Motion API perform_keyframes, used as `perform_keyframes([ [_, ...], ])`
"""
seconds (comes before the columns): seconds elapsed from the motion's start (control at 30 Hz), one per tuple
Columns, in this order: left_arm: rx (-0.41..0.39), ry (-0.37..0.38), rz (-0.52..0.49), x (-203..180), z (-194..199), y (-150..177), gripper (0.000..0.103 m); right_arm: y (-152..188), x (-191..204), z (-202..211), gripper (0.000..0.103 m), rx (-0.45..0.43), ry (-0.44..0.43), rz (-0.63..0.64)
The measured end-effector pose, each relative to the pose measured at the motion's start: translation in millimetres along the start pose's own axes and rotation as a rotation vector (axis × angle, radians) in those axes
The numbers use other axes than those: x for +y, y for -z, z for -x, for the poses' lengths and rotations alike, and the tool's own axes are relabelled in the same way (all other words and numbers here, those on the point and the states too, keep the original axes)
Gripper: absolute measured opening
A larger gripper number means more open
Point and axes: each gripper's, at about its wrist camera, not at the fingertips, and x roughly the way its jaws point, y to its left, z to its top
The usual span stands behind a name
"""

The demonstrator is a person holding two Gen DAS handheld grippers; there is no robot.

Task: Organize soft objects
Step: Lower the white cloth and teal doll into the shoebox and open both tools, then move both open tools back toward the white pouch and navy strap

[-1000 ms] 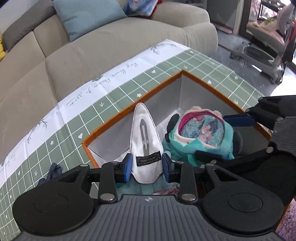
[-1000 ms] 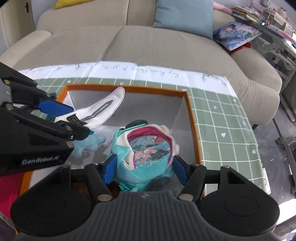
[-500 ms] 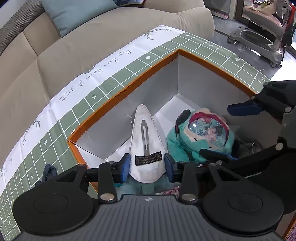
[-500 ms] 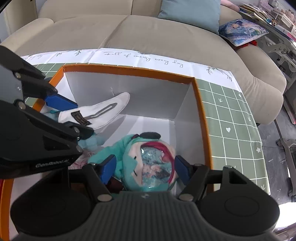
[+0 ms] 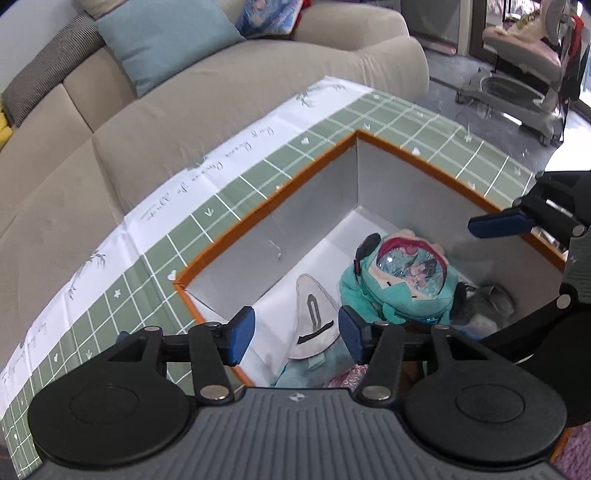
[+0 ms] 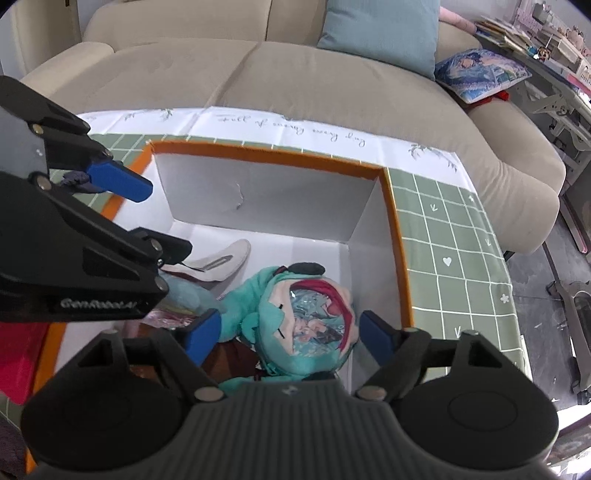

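Teal plush toy [image 6: 306,325]: lies in the orange-rimmed box, near its right wall; a round clear window with a printed cartoon picture faces up, framed in red and pink, with a dark ear-like piece at the top.
White pouch [image 5: 314,321]: lies flat on the box floor just left of the teal plush toy; pointed at the far end, with a grey metal clip along its middle and a small dark label near the wide end.
Other soft things: a pale blue plush piece and a pink patterned fabric lie in the near left part of the box, partly under the white pouch; what they are cannot be told.
Box [image 6: 397,236]: open at the top, orange rim, white and grey inner walls, standing on the tabletop.
Left tongs [image 5: 295,334]: spread and opening, the blue pads on either side of the white pouch's wide end without touching it.
Right tongs [image 6: 288,336]: spread wide and opening, the pads on either side of the teal plush toy, not pressing on it.
Tabletop [image 6: 454,236]: covered with a green checked cloth with a white lettered border.
Sofa [image 6: 295,74]: beige, behind the tabletop, with a light blue cushion [image 6: 384,33] against its back and a printed cushion [image 6: 484,74] at the right end.
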Motion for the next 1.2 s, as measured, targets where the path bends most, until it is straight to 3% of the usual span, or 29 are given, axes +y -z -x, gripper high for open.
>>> perform_keyframes([
  [0.27, -0.087, 0.028, 0.003, 0.3, 48.9, 14.2, 0.061, 2.1, 9.6, 37.1, 0.083, -0.043, -0.038, -0.03],
  [0.57, -0.184, 0.032, 0.051, 1.3, 106.6, 51.1, 0.061, 21.2, 27.2, 91.4, 0.083, -0.125, -0.055, -0.091],
  [0.8, -0.268, 0.059, 0.139, 4.9, 147.6, 94.8, 0.061, 40.7, 43.0, 129.7, 0.083, -0.183, -0.043, -0.139],
  [1.2, -0.373, -0.006, 0.302, 11.8, 183.6, 180.8, 0.062, 88.6, 74.7, 147.7, 0.084, -0.154, -0.041, -0.215],
])
